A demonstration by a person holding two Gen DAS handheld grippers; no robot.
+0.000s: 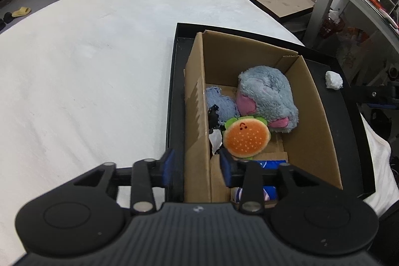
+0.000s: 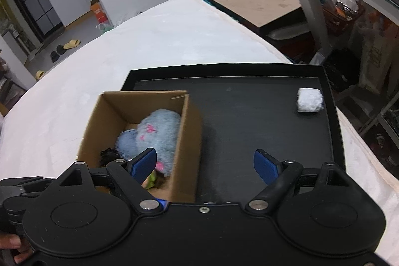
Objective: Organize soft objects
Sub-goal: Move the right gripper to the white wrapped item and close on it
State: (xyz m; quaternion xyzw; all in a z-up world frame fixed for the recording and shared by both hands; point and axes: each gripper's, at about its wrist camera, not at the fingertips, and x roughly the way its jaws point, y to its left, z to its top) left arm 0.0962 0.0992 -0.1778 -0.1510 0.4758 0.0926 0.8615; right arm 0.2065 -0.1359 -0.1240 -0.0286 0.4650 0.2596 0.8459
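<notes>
Looking down my left gripper (image 1: 197, 167), jaws partly open astride the cardboard box (image 1: 311, 121) wall, gripping nothing; grey plush (image 1: 269, 96), burger toy (image 1: 245, 138) and blue cloth (image 1: 220, 104) were boxed. Right gripper (image 2: 205, 165): jaws wide, empty; white wad (image 2: 309, 100) remained loose on the black tray (image 2: 249, 116), probably the last item.

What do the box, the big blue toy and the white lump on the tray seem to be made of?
Box: corrugated cardboard, matte brown, with a torn raw edge.
Big blue toy: plush fabric, a shaggy grey-blue pile with pink patches.
White lump: unclear; crinkled and slightly shiny, perhaps wrapped plastic or tissue.
Tray: smooth matte black; material uncertain.
</notes>
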